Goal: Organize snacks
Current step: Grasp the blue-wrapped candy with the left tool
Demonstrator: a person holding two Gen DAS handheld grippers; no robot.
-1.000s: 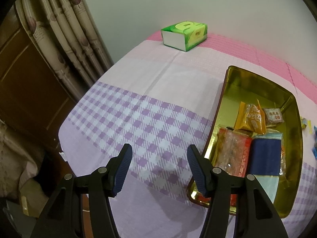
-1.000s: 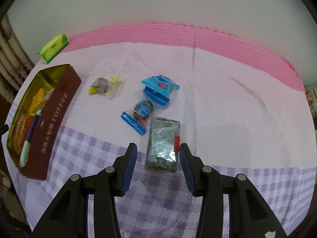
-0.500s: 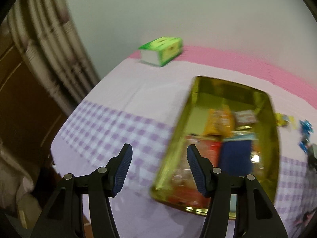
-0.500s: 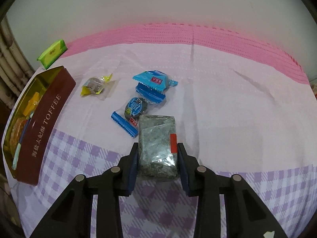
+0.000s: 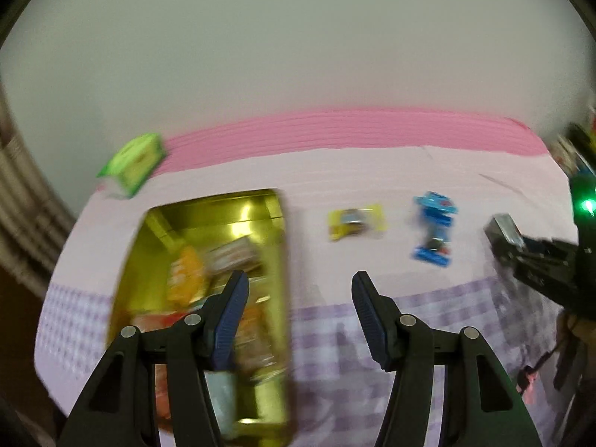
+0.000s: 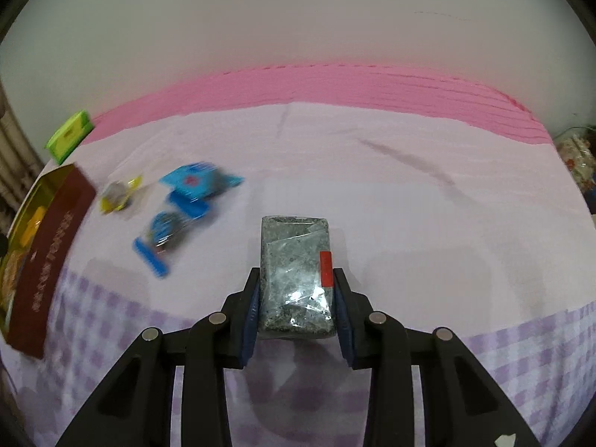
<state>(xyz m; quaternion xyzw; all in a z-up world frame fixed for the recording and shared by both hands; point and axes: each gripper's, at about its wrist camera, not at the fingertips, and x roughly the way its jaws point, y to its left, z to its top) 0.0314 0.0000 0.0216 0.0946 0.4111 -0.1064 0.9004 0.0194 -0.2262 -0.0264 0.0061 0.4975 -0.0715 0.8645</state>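
A: Right gripper (image 6: 296, 300) status?
B: Clamped on the grey snack pack (image 6: 295, 275), long axis along the fingers. Tin (image 6: 48, 246) lies far left of it.
A: Left gripper (image 5: 298, 320)?
B: Open, empty, nearer the tin.

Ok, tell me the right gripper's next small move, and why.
Probably carry the grey packet leftward toward the gold tin. The right gripper is shut on it, the tin lies open with snacks inside, and the left gripper is open and empty.
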